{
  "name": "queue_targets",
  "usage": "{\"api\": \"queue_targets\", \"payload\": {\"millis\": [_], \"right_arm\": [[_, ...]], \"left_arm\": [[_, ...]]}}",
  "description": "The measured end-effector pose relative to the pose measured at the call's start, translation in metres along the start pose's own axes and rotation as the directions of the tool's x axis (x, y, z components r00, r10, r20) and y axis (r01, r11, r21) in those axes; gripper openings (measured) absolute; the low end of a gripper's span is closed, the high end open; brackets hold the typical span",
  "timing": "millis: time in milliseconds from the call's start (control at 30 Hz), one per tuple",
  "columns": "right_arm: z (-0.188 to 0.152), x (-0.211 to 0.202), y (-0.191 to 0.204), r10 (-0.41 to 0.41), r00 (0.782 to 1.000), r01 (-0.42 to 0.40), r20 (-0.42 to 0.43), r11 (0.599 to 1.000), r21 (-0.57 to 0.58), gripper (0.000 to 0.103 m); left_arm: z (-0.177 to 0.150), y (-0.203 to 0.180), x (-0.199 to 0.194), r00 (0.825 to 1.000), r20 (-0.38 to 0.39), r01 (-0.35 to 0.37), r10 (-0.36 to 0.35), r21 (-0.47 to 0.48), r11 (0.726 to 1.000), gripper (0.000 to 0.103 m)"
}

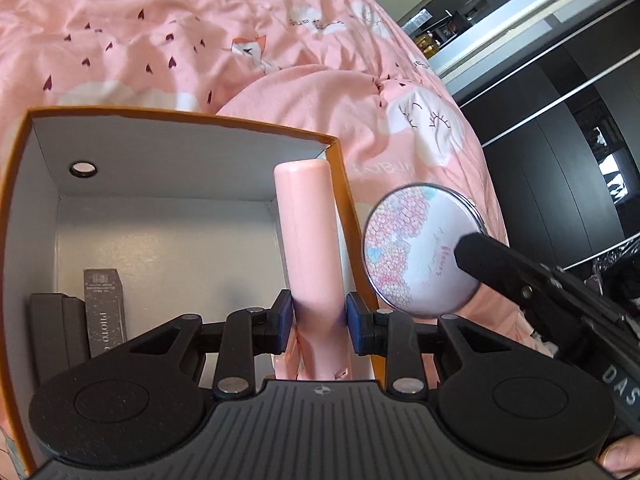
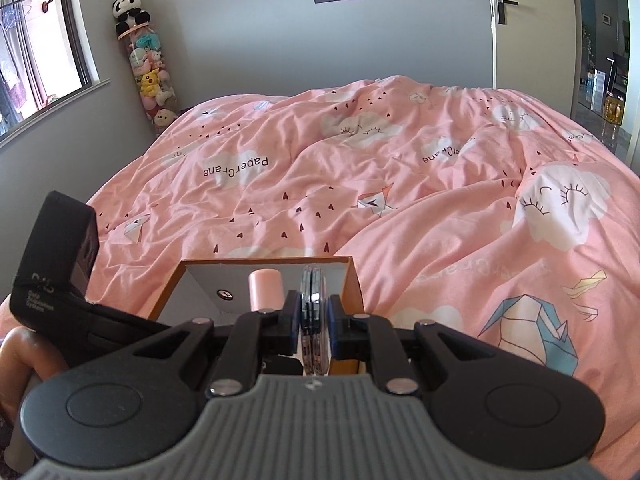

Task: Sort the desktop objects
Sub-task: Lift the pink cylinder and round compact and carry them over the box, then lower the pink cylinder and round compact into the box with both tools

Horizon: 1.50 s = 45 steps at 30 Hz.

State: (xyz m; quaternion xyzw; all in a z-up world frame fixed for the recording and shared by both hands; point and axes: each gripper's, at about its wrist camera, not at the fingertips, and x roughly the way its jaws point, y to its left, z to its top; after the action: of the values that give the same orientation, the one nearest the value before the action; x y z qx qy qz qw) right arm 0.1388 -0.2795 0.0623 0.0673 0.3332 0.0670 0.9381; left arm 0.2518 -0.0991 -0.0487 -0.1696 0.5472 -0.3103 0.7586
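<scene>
My left gripper (image 1: pixel 319 322) is shut on a pink tube-shaped bottle (image 1: pixel 307 236) and holds it over the right side of an open orange box (image 1: pixel 24 216) with a white inside. My right gripper (image 2: pixel 314 322) is shut on a round compact mirror (image 2: pixel 311 294), seen edge-on in the right wrist view. In the left wrist view the mirror (image 1: pixel 416 248) shows its floral face, just right of the box's wall. The box (image 2: pixel 352 276) and the pink bottle (image 2: pixel 265 286) also show in the right wrist view, just ahead of the right gripper.
Two small dark cartons (image 1: pixel 105 304) stand at the box's lower left. The box lies on a bed with a rumpled pink duvet (image 2: pixel 360 168). A tall clear tube of plush toys (image 2: pixel 150 76) stands in the room corner. A door (image 2: pixel 532 20) is at the right.
</scene>
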Motion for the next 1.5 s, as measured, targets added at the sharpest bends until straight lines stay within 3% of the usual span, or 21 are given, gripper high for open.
{"api": "queue_targets", "payload": {"millis": [433, 667, 767, 833, 900, 1000, 1067, 1133, 1300, 1500], "right_arm": [[-0.004, 0.016, -0.003, -0.003, 1.000, 0.003, -0.025, 1.000, 0.006, 0.014], [-0.005, 0.020, -0.001, -0.009, 0.999, 0.009, -0.034, 1.000, -0.001, 0.014], [-0.005, 0.022, -0.001, -0.012, 0.999, 0.011, -0.040, 1.000, -0.004, 0.014], [-0.005, 0.023, -0.001, -0.014, 0.999, 0.014, -0.041, 1.000, -0.003, 0.014], [-0.005, 0.022, -0.002, -0.017, 0.999, 0.017, -0.039, 1.000, -0.004, 0.014], [-0.005, 0.022, -0.003, -0.026, 0.999, 0.026, -0.038, 1.000, -0.006, 0.014], [-0.005, 0.022, -0.003, -0.021, 0.999, 0.021, -0.040, 1.000, -0.002, 0.014], [-0.005, 0.022, -0.002, -0.024, 0.999, 0.024, -0.038, 1.000, -0.006, 0.014], [-0.005, 0.022, -0.001, -0.025, 0.999, 0.025, -0.038, 1.000, -0.009, 0.014], [-0.005, 0.020, -0.003, -0.027, 0.999, 0.027, -0.039, 1.000, -0.002, 0.014]], "left_arm": [[0.009, 0.018, 0.046, 0.997, -0.045, -0.070, 0.065, -0.107, 0.992, 0.034], [0.009, 0.021, 0.056, 0.985, -0.091, -0.156, 0.147, -0.105, 0.982, 0.036], [0.006, 0.018, 0.050, 0.987, -0.080, -0.149, 0.142, -0.079, 0.986, 0.037], [0.004, 0.015, 0.043, 0.987, -0.065, -0.154, 0.150, -0.069, 0.986, 0.051], [0.002, 0.012, 0.035, 0.986, -0.061, -0.158, 0.154, -0.058, 0.986, 0.057], [-0.003, 0.006, 0.024, 0.985, -0.078, -0.160, 0.157, -0.041, 0.986, 0.057], [-0.008, 0.002, 0.023, 0.985, -0.095, -0.144, 0.141, -0.028, 0.989, 0.054], [-0.013, 0.001, 0.025, 0.984, -0.120, -0.133, 0.129, -0.022, 0.991, 0.041], [-0.021, 0.004, 0.043, 0.983, -0.144, -0.118, 0.114, -0.022, 0.993, 0.028], [-0.022, 0.007, 0.051, 0.988, -0.125, -0.096, 0.092, -0.024, 0.995, 0.027]]}}
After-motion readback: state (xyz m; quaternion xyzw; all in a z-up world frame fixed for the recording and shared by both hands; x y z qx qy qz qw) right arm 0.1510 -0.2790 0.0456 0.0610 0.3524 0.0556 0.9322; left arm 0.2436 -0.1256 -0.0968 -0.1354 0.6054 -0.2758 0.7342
